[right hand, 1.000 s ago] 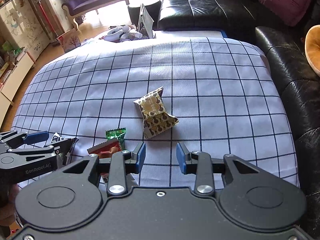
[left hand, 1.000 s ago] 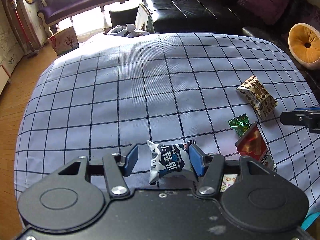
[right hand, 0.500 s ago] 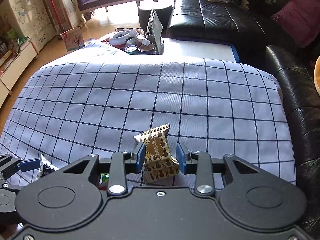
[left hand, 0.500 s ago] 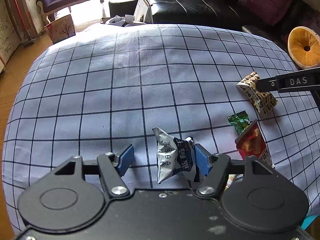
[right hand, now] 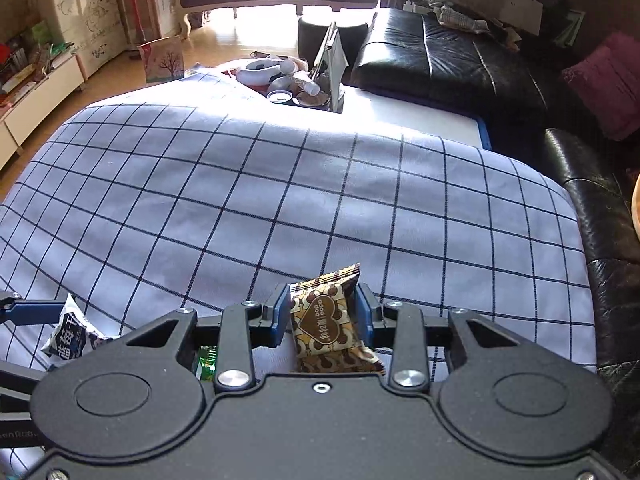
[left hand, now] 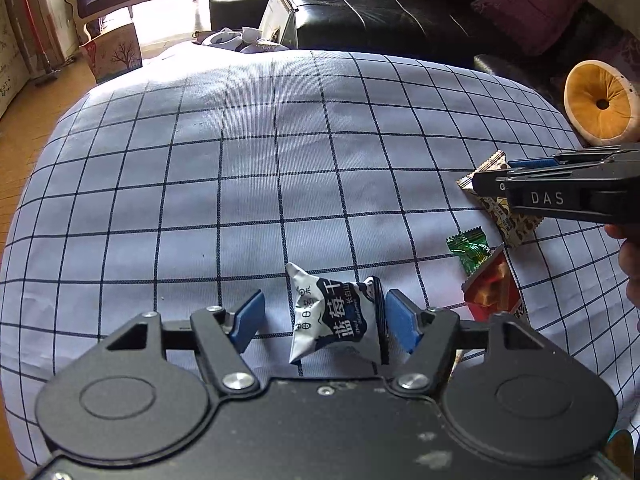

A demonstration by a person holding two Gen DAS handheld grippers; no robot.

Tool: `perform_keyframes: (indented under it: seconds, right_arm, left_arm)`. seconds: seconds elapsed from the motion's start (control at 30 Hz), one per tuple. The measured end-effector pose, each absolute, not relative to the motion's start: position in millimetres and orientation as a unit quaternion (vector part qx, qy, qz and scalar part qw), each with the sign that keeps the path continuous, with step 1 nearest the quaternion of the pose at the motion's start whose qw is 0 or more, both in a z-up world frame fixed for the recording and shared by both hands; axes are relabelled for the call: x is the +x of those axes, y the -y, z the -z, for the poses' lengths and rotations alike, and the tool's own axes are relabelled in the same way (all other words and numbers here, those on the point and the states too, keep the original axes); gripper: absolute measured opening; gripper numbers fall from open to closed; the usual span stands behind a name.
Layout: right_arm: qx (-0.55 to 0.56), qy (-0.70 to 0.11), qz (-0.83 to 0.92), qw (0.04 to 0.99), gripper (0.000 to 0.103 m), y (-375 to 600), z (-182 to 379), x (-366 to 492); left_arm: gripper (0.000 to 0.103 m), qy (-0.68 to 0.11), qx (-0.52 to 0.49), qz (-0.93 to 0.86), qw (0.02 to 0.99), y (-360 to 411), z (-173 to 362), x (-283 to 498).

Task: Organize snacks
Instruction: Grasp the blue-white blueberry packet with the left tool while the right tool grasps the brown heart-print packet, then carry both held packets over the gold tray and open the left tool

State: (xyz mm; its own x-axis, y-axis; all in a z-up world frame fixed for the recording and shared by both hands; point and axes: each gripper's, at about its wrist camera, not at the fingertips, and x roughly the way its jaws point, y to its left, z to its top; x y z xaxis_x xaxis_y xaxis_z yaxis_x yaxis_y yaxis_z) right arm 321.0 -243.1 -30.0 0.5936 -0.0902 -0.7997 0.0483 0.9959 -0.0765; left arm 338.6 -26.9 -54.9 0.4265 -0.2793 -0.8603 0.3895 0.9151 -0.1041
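A white and blue snack packet [left hand: 336, 324] lies on the checked cloth [left hand: 240, 160] between the fingers of my left gripper [left hand: 324, 304]. Its jaws are closing; the left pad stands clear of the packet, which leans by the right pad. My right gripper [right hand: 324, 292] straddles a gold and brown packet [right hand: 324, 320] resting on the cloth. Its jaws are opening, the pads close beside the packet's sides. The left wrist view shows that gripper [left hand: 496, 172] over the gold packet [left hand: 516, 228]. A green candy [left hand: 469, 248] and a red packet [left hand: 492, 292] lie between the two.
A black leather sofa [right hand: 440, 60] runs along the far and right sides. An orange round cushion [left hand: 600, 104] sits to the right. Cups and small items [right hand: 280, 76] crowd the far edge. A person's hand [left hand: 630, 264] holds the right gripper.
My right gripper has moved forward over the gold packet, which now sits between its fingers. The left jaws have spread wider around the white packet, which has tipped more upright.
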Motion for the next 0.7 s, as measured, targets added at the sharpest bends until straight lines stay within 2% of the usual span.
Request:
perform_keyframes:
  seconds: [0.5,0.6,0.7]
  right_arm:
    - [-0.054,-0.444,0.032,0.894,0.046,237.3,32.0,315.6]
    - [-0.063,-0.462,0.026,0.884,0.052,236.4,36.9,321.8]
    - [-0.060,-0.476,0.021,0.877,0.050,240.0,43.3,325.9]
  left_arm:
    - [0.068,-0.496,0.056,0.207,0.842,30.9,49.3,340.0]
    - [0.068,-0.495,0.070,0.207,0.841,38.0,53.5,336.8]
    - [0.068,-0.497,0.077,0.200,0.841,40.2,57.4,337.4]
